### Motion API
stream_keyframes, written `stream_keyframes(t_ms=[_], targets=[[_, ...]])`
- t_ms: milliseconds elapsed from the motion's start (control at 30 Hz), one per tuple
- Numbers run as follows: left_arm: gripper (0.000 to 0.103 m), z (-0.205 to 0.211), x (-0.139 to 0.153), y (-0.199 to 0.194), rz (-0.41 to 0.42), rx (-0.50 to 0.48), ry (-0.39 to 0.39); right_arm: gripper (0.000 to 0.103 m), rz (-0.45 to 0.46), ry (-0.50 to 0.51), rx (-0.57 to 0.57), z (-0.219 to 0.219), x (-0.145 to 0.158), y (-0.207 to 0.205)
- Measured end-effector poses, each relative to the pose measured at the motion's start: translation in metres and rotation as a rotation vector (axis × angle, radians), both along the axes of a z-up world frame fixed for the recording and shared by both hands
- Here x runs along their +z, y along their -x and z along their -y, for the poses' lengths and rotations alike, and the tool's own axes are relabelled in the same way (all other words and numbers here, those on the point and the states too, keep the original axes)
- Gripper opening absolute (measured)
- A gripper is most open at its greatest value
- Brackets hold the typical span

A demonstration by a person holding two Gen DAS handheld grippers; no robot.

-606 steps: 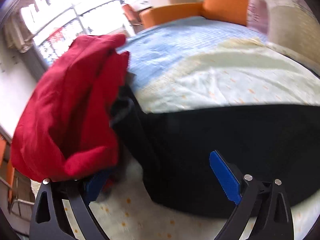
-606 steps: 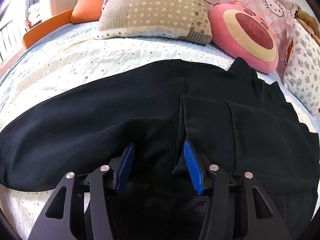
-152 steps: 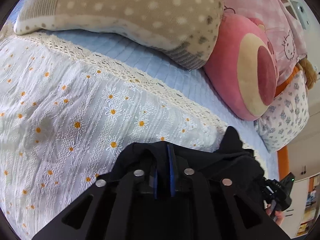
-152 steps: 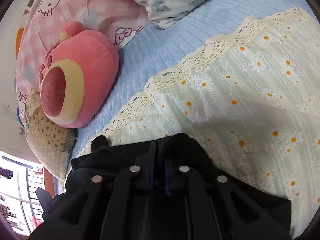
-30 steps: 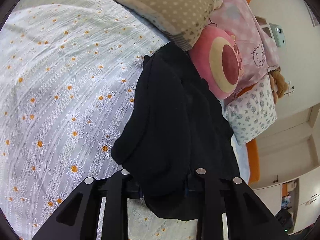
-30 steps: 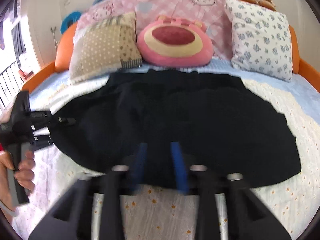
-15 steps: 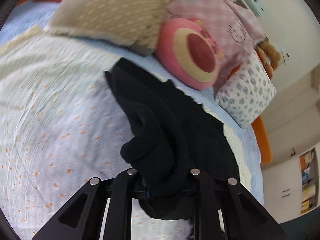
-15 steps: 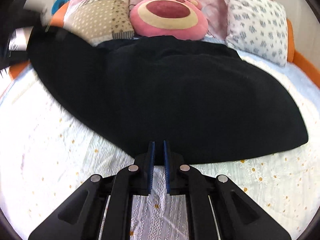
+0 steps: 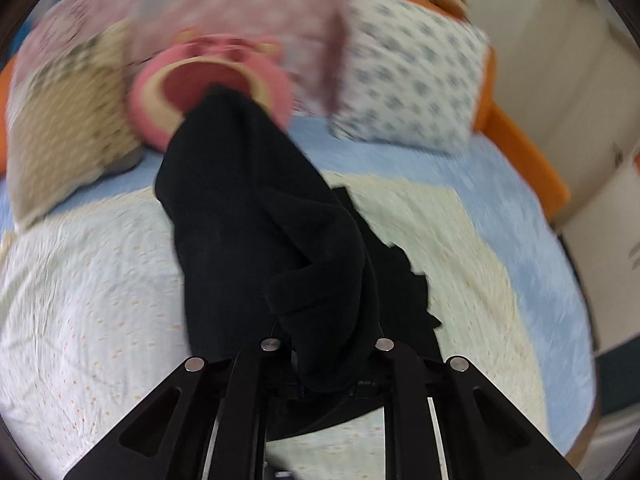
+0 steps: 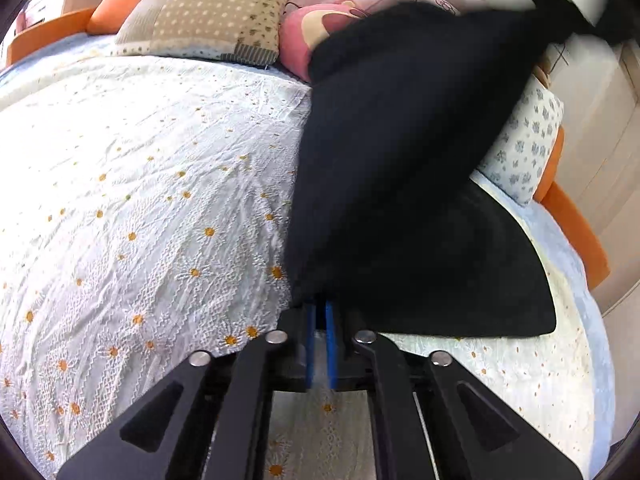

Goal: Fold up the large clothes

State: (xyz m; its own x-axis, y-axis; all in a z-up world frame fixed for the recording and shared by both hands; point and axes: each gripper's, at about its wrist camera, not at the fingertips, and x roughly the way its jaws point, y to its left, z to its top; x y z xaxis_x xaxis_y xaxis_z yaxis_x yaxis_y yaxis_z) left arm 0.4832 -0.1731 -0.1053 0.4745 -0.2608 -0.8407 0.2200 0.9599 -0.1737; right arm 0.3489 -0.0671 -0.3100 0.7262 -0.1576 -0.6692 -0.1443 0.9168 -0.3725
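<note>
A: Where's the black garment (image 10: 404, 184)?

B: In the right wrist view it fills the centre and right of the frame. 1 part lies flat on the daisy-print bedspread (image 10: 132, 184) at lower right; another part is lifted and stretches to the upper right corner, where it is blurred.

A: And the right gripper (image 10: 320, 334)?

B: At bottom centre. Its 2 blue pads (image 10: 330, 344) stand almost together, clamped on the garment's near edge, which meets them right at their tips. Its jaws have just been closing, with that edge between them.

A: The left one?

B: In the left wrist view a thick bunch of the garment (image 9: 272, 240) hangs from the left gripper (image 9: 326, 388) at bottom centre and runs up the middle of the frame. The fabric covers the pads, yet the fingers stand close around the bunch, gripping it. Those jaws have just been closing too.

A: How do the grippers point?

B: Both slant down toward the bed. The left view is blurred.

A: What lies beyond?

B: A pink plush cushion (image 9: 208, 76) at upper centre, just behind the garment's far end, a beige dotted pillow (image 10: 212, 12) at upper left, and a blue-flowered pillow (image 9: 412, 88) at upper right.
</note>
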Motion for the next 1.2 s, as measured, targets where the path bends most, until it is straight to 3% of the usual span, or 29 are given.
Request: stream_keyframes(t_ms=[167,333,533,700,767,867,933,1000,1100,1200], targets=[[0.018,0.089,-0.044,0.023,-0.002,-0.112,-0.122,0.004,-0.001,-0.017,-0.004,0.001,0.0,0.003],[0.018,0.142,-0.092,0.045,0.026,-0.163,-0.256,0.004,0.009,0.009,-0.01,0.0,-0.003,0.005],[0.018,0.163,-0.117,0.079,0.161,-0.202,-0.402,0.004,0.016,0.058,-0.012,-0.011,-0.008,0.005],[0.018,0.171,-0.114,0.092,0.244,-0.204,-0.42,0.004,0.008,0.032,-0.01,-0.007,-0.006,0.004],[0.019,0.178,-0.121,0.097,0.27,-0.23,-0.471,0.004,0.008,0.041,-0.011,-0.008,-0.006,0.003],[0.022,0.197,-0.165,0.1,0.238,-0.305,-0.611,0.004,0.005,0.063,-0.01,-0.012,-0.008,0.003],[0.022,0.207,-0.187,0.107,0.285,-0.323,-0.707,0.004,0.005,0.064,-0.01,-0.012,-0.008,0.004],[0.022,0.208,-0.189,0.106,0.289,-0.303,-0.709,0.004,0.005,0.064,-0.011,-0.012,-0.008,0.004],[0.024,0.206,-0.183,0.093,0.228,-0.305,-0.668,0.004,0.008,0.081,-0.013,-0.014,-0.009,0.004],[0.025,0.221,-0.19,0.095,0.234,-0.35,-0.807,0.004,0.011,0.098,-0.015,-0.016,-0.011,0.006]])
